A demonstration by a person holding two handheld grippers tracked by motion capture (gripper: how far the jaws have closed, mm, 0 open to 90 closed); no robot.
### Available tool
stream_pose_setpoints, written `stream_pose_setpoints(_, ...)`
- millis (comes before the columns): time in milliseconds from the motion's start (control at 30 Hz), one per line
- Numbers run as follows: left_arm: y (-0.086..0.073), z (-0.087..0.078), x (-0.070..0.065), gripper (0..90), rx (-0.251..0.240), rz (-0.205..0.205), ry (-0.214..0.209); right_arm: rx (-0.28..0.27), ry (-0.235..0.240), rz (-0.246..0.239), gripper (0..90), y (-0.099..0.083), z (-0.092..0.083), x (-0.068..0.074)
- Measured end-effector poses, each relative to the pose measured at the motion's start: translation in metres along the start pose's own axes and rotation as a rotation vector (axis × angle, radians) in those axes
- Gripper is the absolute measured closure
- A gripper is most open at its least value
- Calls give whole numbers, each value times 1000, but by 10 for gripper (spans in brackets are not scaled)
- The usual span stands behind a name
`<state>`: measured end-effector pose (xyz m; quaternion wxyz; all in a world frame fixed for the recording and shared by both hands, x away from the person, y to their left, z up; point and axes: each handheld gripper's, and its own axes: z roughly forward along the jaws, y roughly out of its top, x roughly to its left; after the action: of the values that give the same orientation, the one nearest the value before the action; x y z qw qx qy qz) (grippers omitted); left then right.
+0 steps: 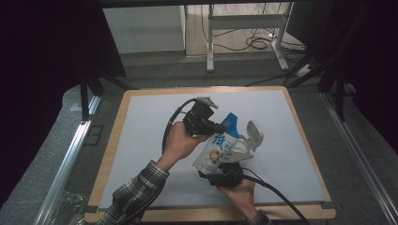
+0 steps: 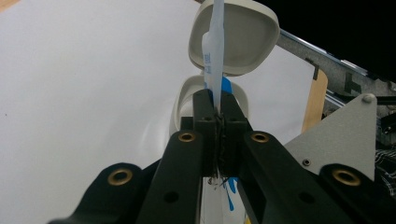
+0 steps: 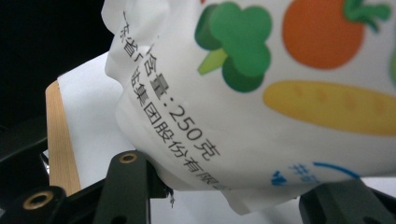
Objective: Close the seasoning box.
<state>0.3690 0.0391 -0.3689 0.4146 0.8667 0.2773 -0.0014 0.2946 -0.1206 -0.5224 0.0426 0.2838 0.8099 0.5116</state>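
One pouch, two grippers

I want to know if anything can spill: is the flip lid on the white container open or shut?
Open. In the left gripper view the lid stands swung up off the container's rim, behind the pouch edge.

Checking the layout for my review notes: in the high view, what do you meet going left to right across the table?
Left hand → left gripper → printed pouch → open grey lid.
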Motion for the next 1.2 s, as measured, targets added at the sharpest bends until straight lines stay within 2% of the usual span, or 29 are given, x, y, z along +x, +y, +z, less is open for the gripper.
stream_pose_setpoints(433, -2, -4, -3, 891, -10, 16, -4, 24, -6, 0, 503, -1, -1, -2)
stream_pose_setpoints(933, -6, -10, -8, 891, -40, 32, -29, 32, -25, -15, 496, -1, -2, -1)
stream_pose_setpoints(1200, -8, -12, -6, 889, -46, 26, -48, 27, -46, -19, 501, -1, -3, -1)
